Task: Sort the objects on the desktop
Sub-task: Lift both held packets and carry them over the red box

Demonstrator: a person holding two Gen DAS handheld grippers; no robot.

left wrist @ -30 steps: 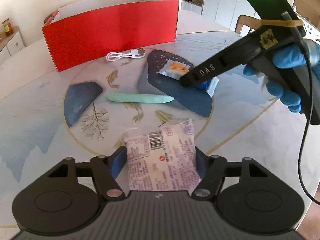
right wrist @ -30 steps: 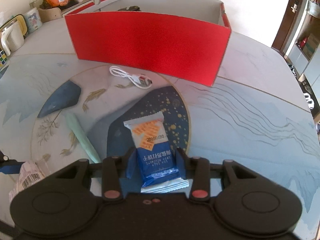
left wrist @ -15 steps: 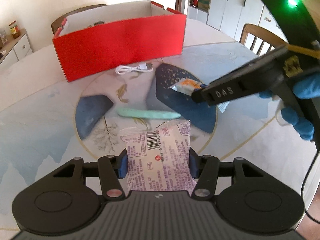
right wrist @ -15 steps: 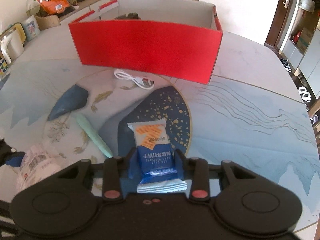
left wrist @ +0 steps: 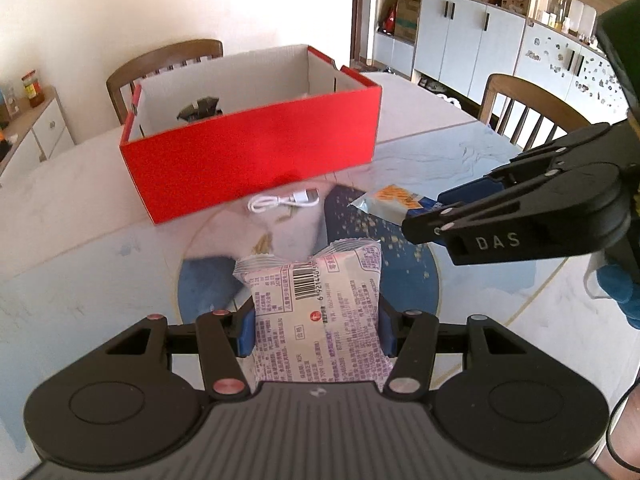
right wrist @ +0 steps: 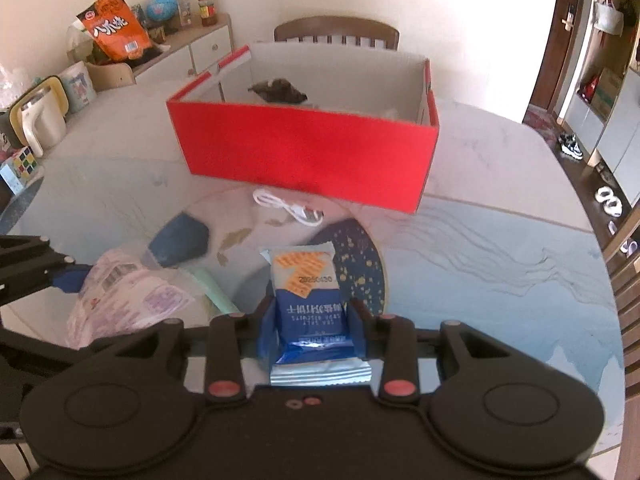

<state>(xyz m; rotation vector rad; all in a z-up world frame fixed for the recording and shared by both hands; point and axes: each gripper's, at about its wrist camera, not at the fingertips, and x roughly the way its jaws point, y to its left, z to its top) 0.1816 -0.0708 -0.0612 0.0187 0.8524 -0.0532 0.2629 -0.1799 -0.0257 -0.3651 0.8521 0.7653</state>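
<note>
Both claws loaded, red box ahead.
Left wrist: left claw (left wrist: 316,330) clamps pink snack pack (left wrist: 316,320), lifted off the counter (left wrist: 80,264), short of red box (left wrist: 252,164); dark item inside.
Right wrist: right claw (right wrist: 314,330) pinches blue biscuit pack (right wrist: 308,296), aimed at red box (right wrist: 308,156); white cable (right wrist: 288,208) lies just before it.

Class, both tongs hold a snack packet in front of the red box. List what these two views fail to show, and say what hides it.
- Red box contents: a dark object shows above the front wall in both views, too blurred to identify.
- Green strip: right wrist view, partly covered by the purple packet; absent from the left wrist view.
- Blue biscuit packet: print too small to read.
</note>
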